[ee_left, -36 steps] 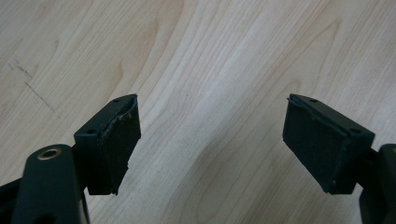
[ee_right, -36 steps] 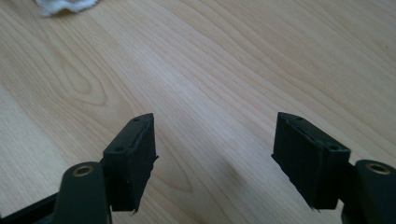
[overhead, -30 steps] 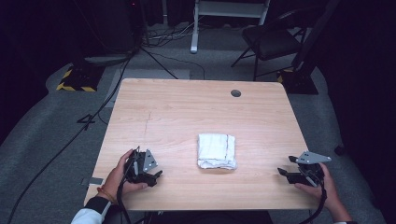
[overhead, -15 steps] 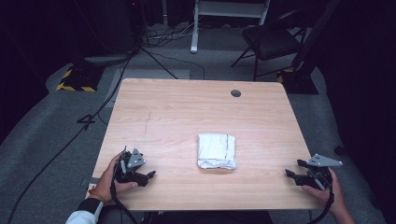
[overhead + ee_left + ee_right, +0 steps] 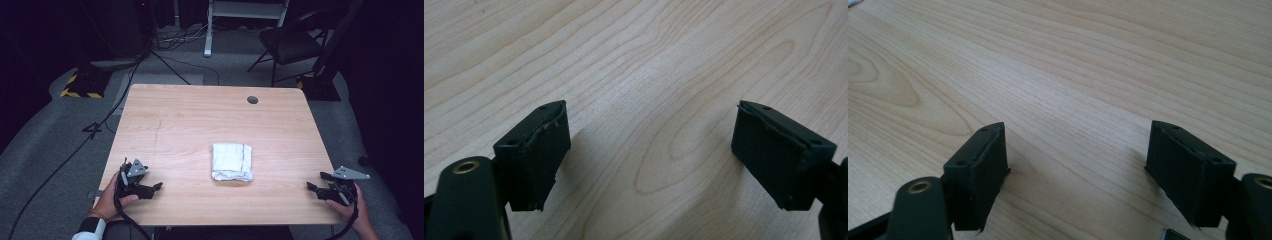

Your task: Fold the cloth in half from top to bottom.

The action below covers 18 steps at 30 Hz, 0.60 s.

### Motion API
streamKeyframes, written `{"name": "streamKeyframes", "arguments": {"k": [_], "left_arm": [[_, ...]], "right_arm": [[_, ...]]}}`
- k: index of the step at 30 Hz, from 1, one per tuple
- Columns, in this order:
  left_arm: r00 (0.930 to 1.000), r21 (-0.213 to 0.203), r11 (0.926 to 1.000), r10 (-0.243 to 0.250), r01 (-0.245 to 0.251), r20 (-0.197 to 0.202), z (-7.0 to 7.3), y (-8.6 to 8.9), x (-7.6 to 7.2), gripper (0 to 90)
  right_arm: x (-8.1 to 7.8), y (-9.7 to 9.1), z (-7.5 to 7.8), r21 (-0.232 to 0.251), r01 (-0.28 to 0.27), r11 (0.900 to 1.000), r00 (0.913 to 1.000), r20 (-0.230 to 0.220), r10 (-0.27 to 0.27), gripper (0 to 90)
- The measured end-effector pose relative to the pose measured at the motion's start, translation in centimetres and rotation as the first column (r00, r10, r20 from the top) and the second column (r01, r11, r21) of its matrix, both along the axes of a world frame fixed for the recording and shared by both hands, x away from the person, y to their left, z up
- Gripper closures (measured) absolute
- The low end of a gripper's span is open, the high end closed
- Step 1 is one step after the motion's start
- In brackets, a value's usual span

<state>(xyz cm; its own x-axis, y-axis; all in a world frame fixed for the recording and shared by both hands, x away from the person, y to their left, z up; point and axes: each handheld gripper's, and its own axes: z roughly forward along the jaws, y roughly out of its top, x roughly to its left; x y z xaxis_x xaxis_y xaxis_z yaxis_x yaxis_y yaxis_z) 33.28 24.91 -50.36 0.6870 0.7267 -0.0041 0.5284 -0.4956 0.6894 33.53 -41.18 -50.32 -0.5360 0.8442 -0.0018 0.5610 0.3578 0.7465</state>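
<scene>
A folded white cloth (image 5: 231, 162) lies flat on the wooden table (image 5: 200, 120), a little right of its middle and toward the near edge. My left gripper (image 5: 156, 186) rests low at the near left corner, held by a hand, its jaws wide apart over bare wood (image 5: 649, 150). At the near right edge my right gripper (image 5: 314, 183) is likewise open, with nothing between its fingers (image 5: 1078, 165). Both grippers point inward toward the cloth and stand well apart from it.
A round cable hole (image 5: 252, 100) sits in the table's far right part. Beyond the table, on grey floor, stand a dark chair (image 5: 290, 47), a white stand (image 5: 207, 30) and a yellow-black striped block (image 5: 80, 86). Cables (image 5: 75, 150) run along the floor at left.
Both hands have drawn outward and back toward the table's near corners, away from the cloth. The cloth has not moved.
</scene>
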Motion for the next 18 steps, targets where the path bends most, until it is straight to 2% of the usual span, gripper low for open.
{"name": "streamKeyframes", "arguments": {"k": [9, 18], "left_arm": [[0.9997, -0.008, 0.9997, 0.022, -0.022, -0.006, -0.04, -0.11, -0.2, 15.9], [0.9998, -0.01, 0.9998, 0.017, -0.017, -0.004, -0.06, -0.07, -0.16, 16.0]], "right_arm": [[0.02, 0.04, -0.01, 0.0, 0.006, 1.0, 1.0, 0.0, -0.006, 24.5], [0.0, 0.06, -0.01, 0.001, 0.012, 0.9999, 0.9999, -0.001, -0.012, 24.5]]}}
